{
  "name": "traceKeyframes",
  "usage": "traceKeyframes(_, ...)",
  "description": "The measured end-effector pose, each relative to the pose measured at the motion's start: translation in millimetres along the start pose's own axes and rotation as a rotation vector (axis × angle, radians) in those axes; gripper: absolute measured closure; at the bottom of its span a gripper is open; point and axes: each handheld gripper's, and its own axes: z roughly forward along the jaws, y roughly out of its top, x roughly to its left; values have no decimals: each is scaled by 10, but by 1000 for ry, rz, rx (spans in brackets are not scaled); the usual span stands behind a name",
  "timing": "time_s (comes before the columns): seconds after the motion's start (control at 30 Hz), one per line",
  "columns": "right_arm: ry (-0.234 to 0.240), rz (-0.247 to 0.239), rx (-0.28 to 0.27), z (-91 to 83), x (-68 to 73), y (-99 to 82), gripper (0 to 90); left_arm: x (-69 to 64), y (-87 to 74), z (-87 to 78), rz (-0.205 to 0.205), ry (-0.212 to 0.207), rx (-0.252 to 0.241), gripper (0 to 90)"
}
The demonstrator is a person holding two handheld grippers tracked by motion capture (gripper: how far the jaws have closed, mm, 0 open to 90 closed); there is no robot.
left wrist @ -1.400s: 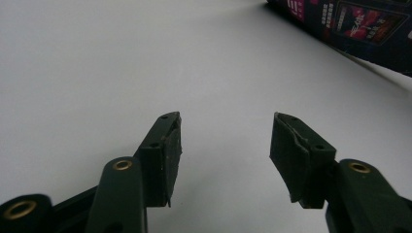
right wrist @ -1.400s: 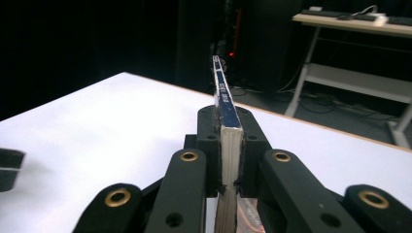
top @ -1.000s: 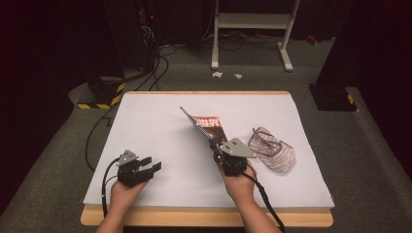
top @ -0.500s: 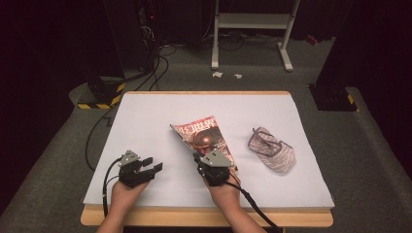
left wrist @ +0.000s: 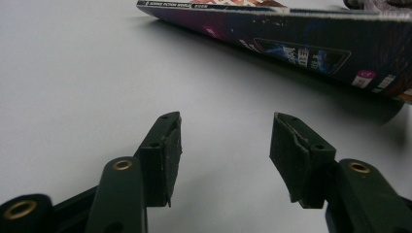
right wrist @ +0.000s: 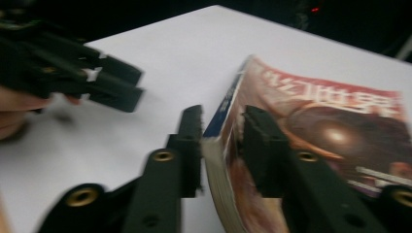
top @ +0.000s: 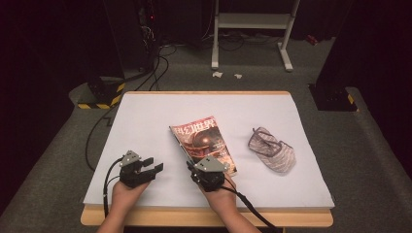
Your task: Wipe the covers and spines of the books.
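Centrally, a magazine (top: 204, 143) with large Chinese cover characters lies flat on the white surface (top: 145, 121), right gripper (right wrist: 221, 131) jaws just opening astride its near-left corner, left gripper (left wrist: 223, 145) open, empty, left of it.

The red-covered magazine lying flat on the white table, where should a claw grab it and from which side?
Grip the red-covered magazine at its spine corner nearest the person, coming in low from the near side: it lies flat, so only its edges offer a bite.

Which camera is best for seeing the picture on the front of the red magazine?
The high view: the glossy red paper magazine lies flat, cover fully visible. The right gripper view shows it close but blurred; the left gripper view shows its dark spine edge.
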Motion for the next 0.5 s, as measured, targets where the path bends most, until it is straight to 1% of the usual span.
traceKeyframes(0.03,32,6,2,2,14,-1,621,-1,0,0,1,1,0,452)
traceKeyframes(0.07,47,7,0,0,41,-2,577,-2,0,1,3,2,0,451)
traceKeyframes(0.13,66,3,-10,-7,85,1,526,-10,-1,3,9,6,1,449)
traceKeyframes(0.2,84,15,-6,-17,92,6,506,-36,2,6,18,9,8,435)
traceKeyframes(0.23,83,13,0,-20,87,6,498,-53,6,8,26,5,13,429)
traceKeyframes(0.3,64,8,17,-36,50,-3,487,-114,12,24,39,-12,22,400)
traceKeyframes(0.33,54,14,20,-52,14,-13,486,-158,13,38,53,-16,34,382)
traceKeyframes(0.4,30,24,28,-102,-88,-45,478,-271,10,57,101,-30,41,342)
traceKeyframes(0.43,16,33,35,-135,-148,-66,472,-337,8,68,124,-37,49,340)
traceKeyframes(0.47,-3,38,41,-172,-212,-92,470,-403,8,80,151,-37,66,338)
traceKeyframes(0.5,-22,42,48,-213,-281,-124,465,-466,5,94,169,-39,78,314)
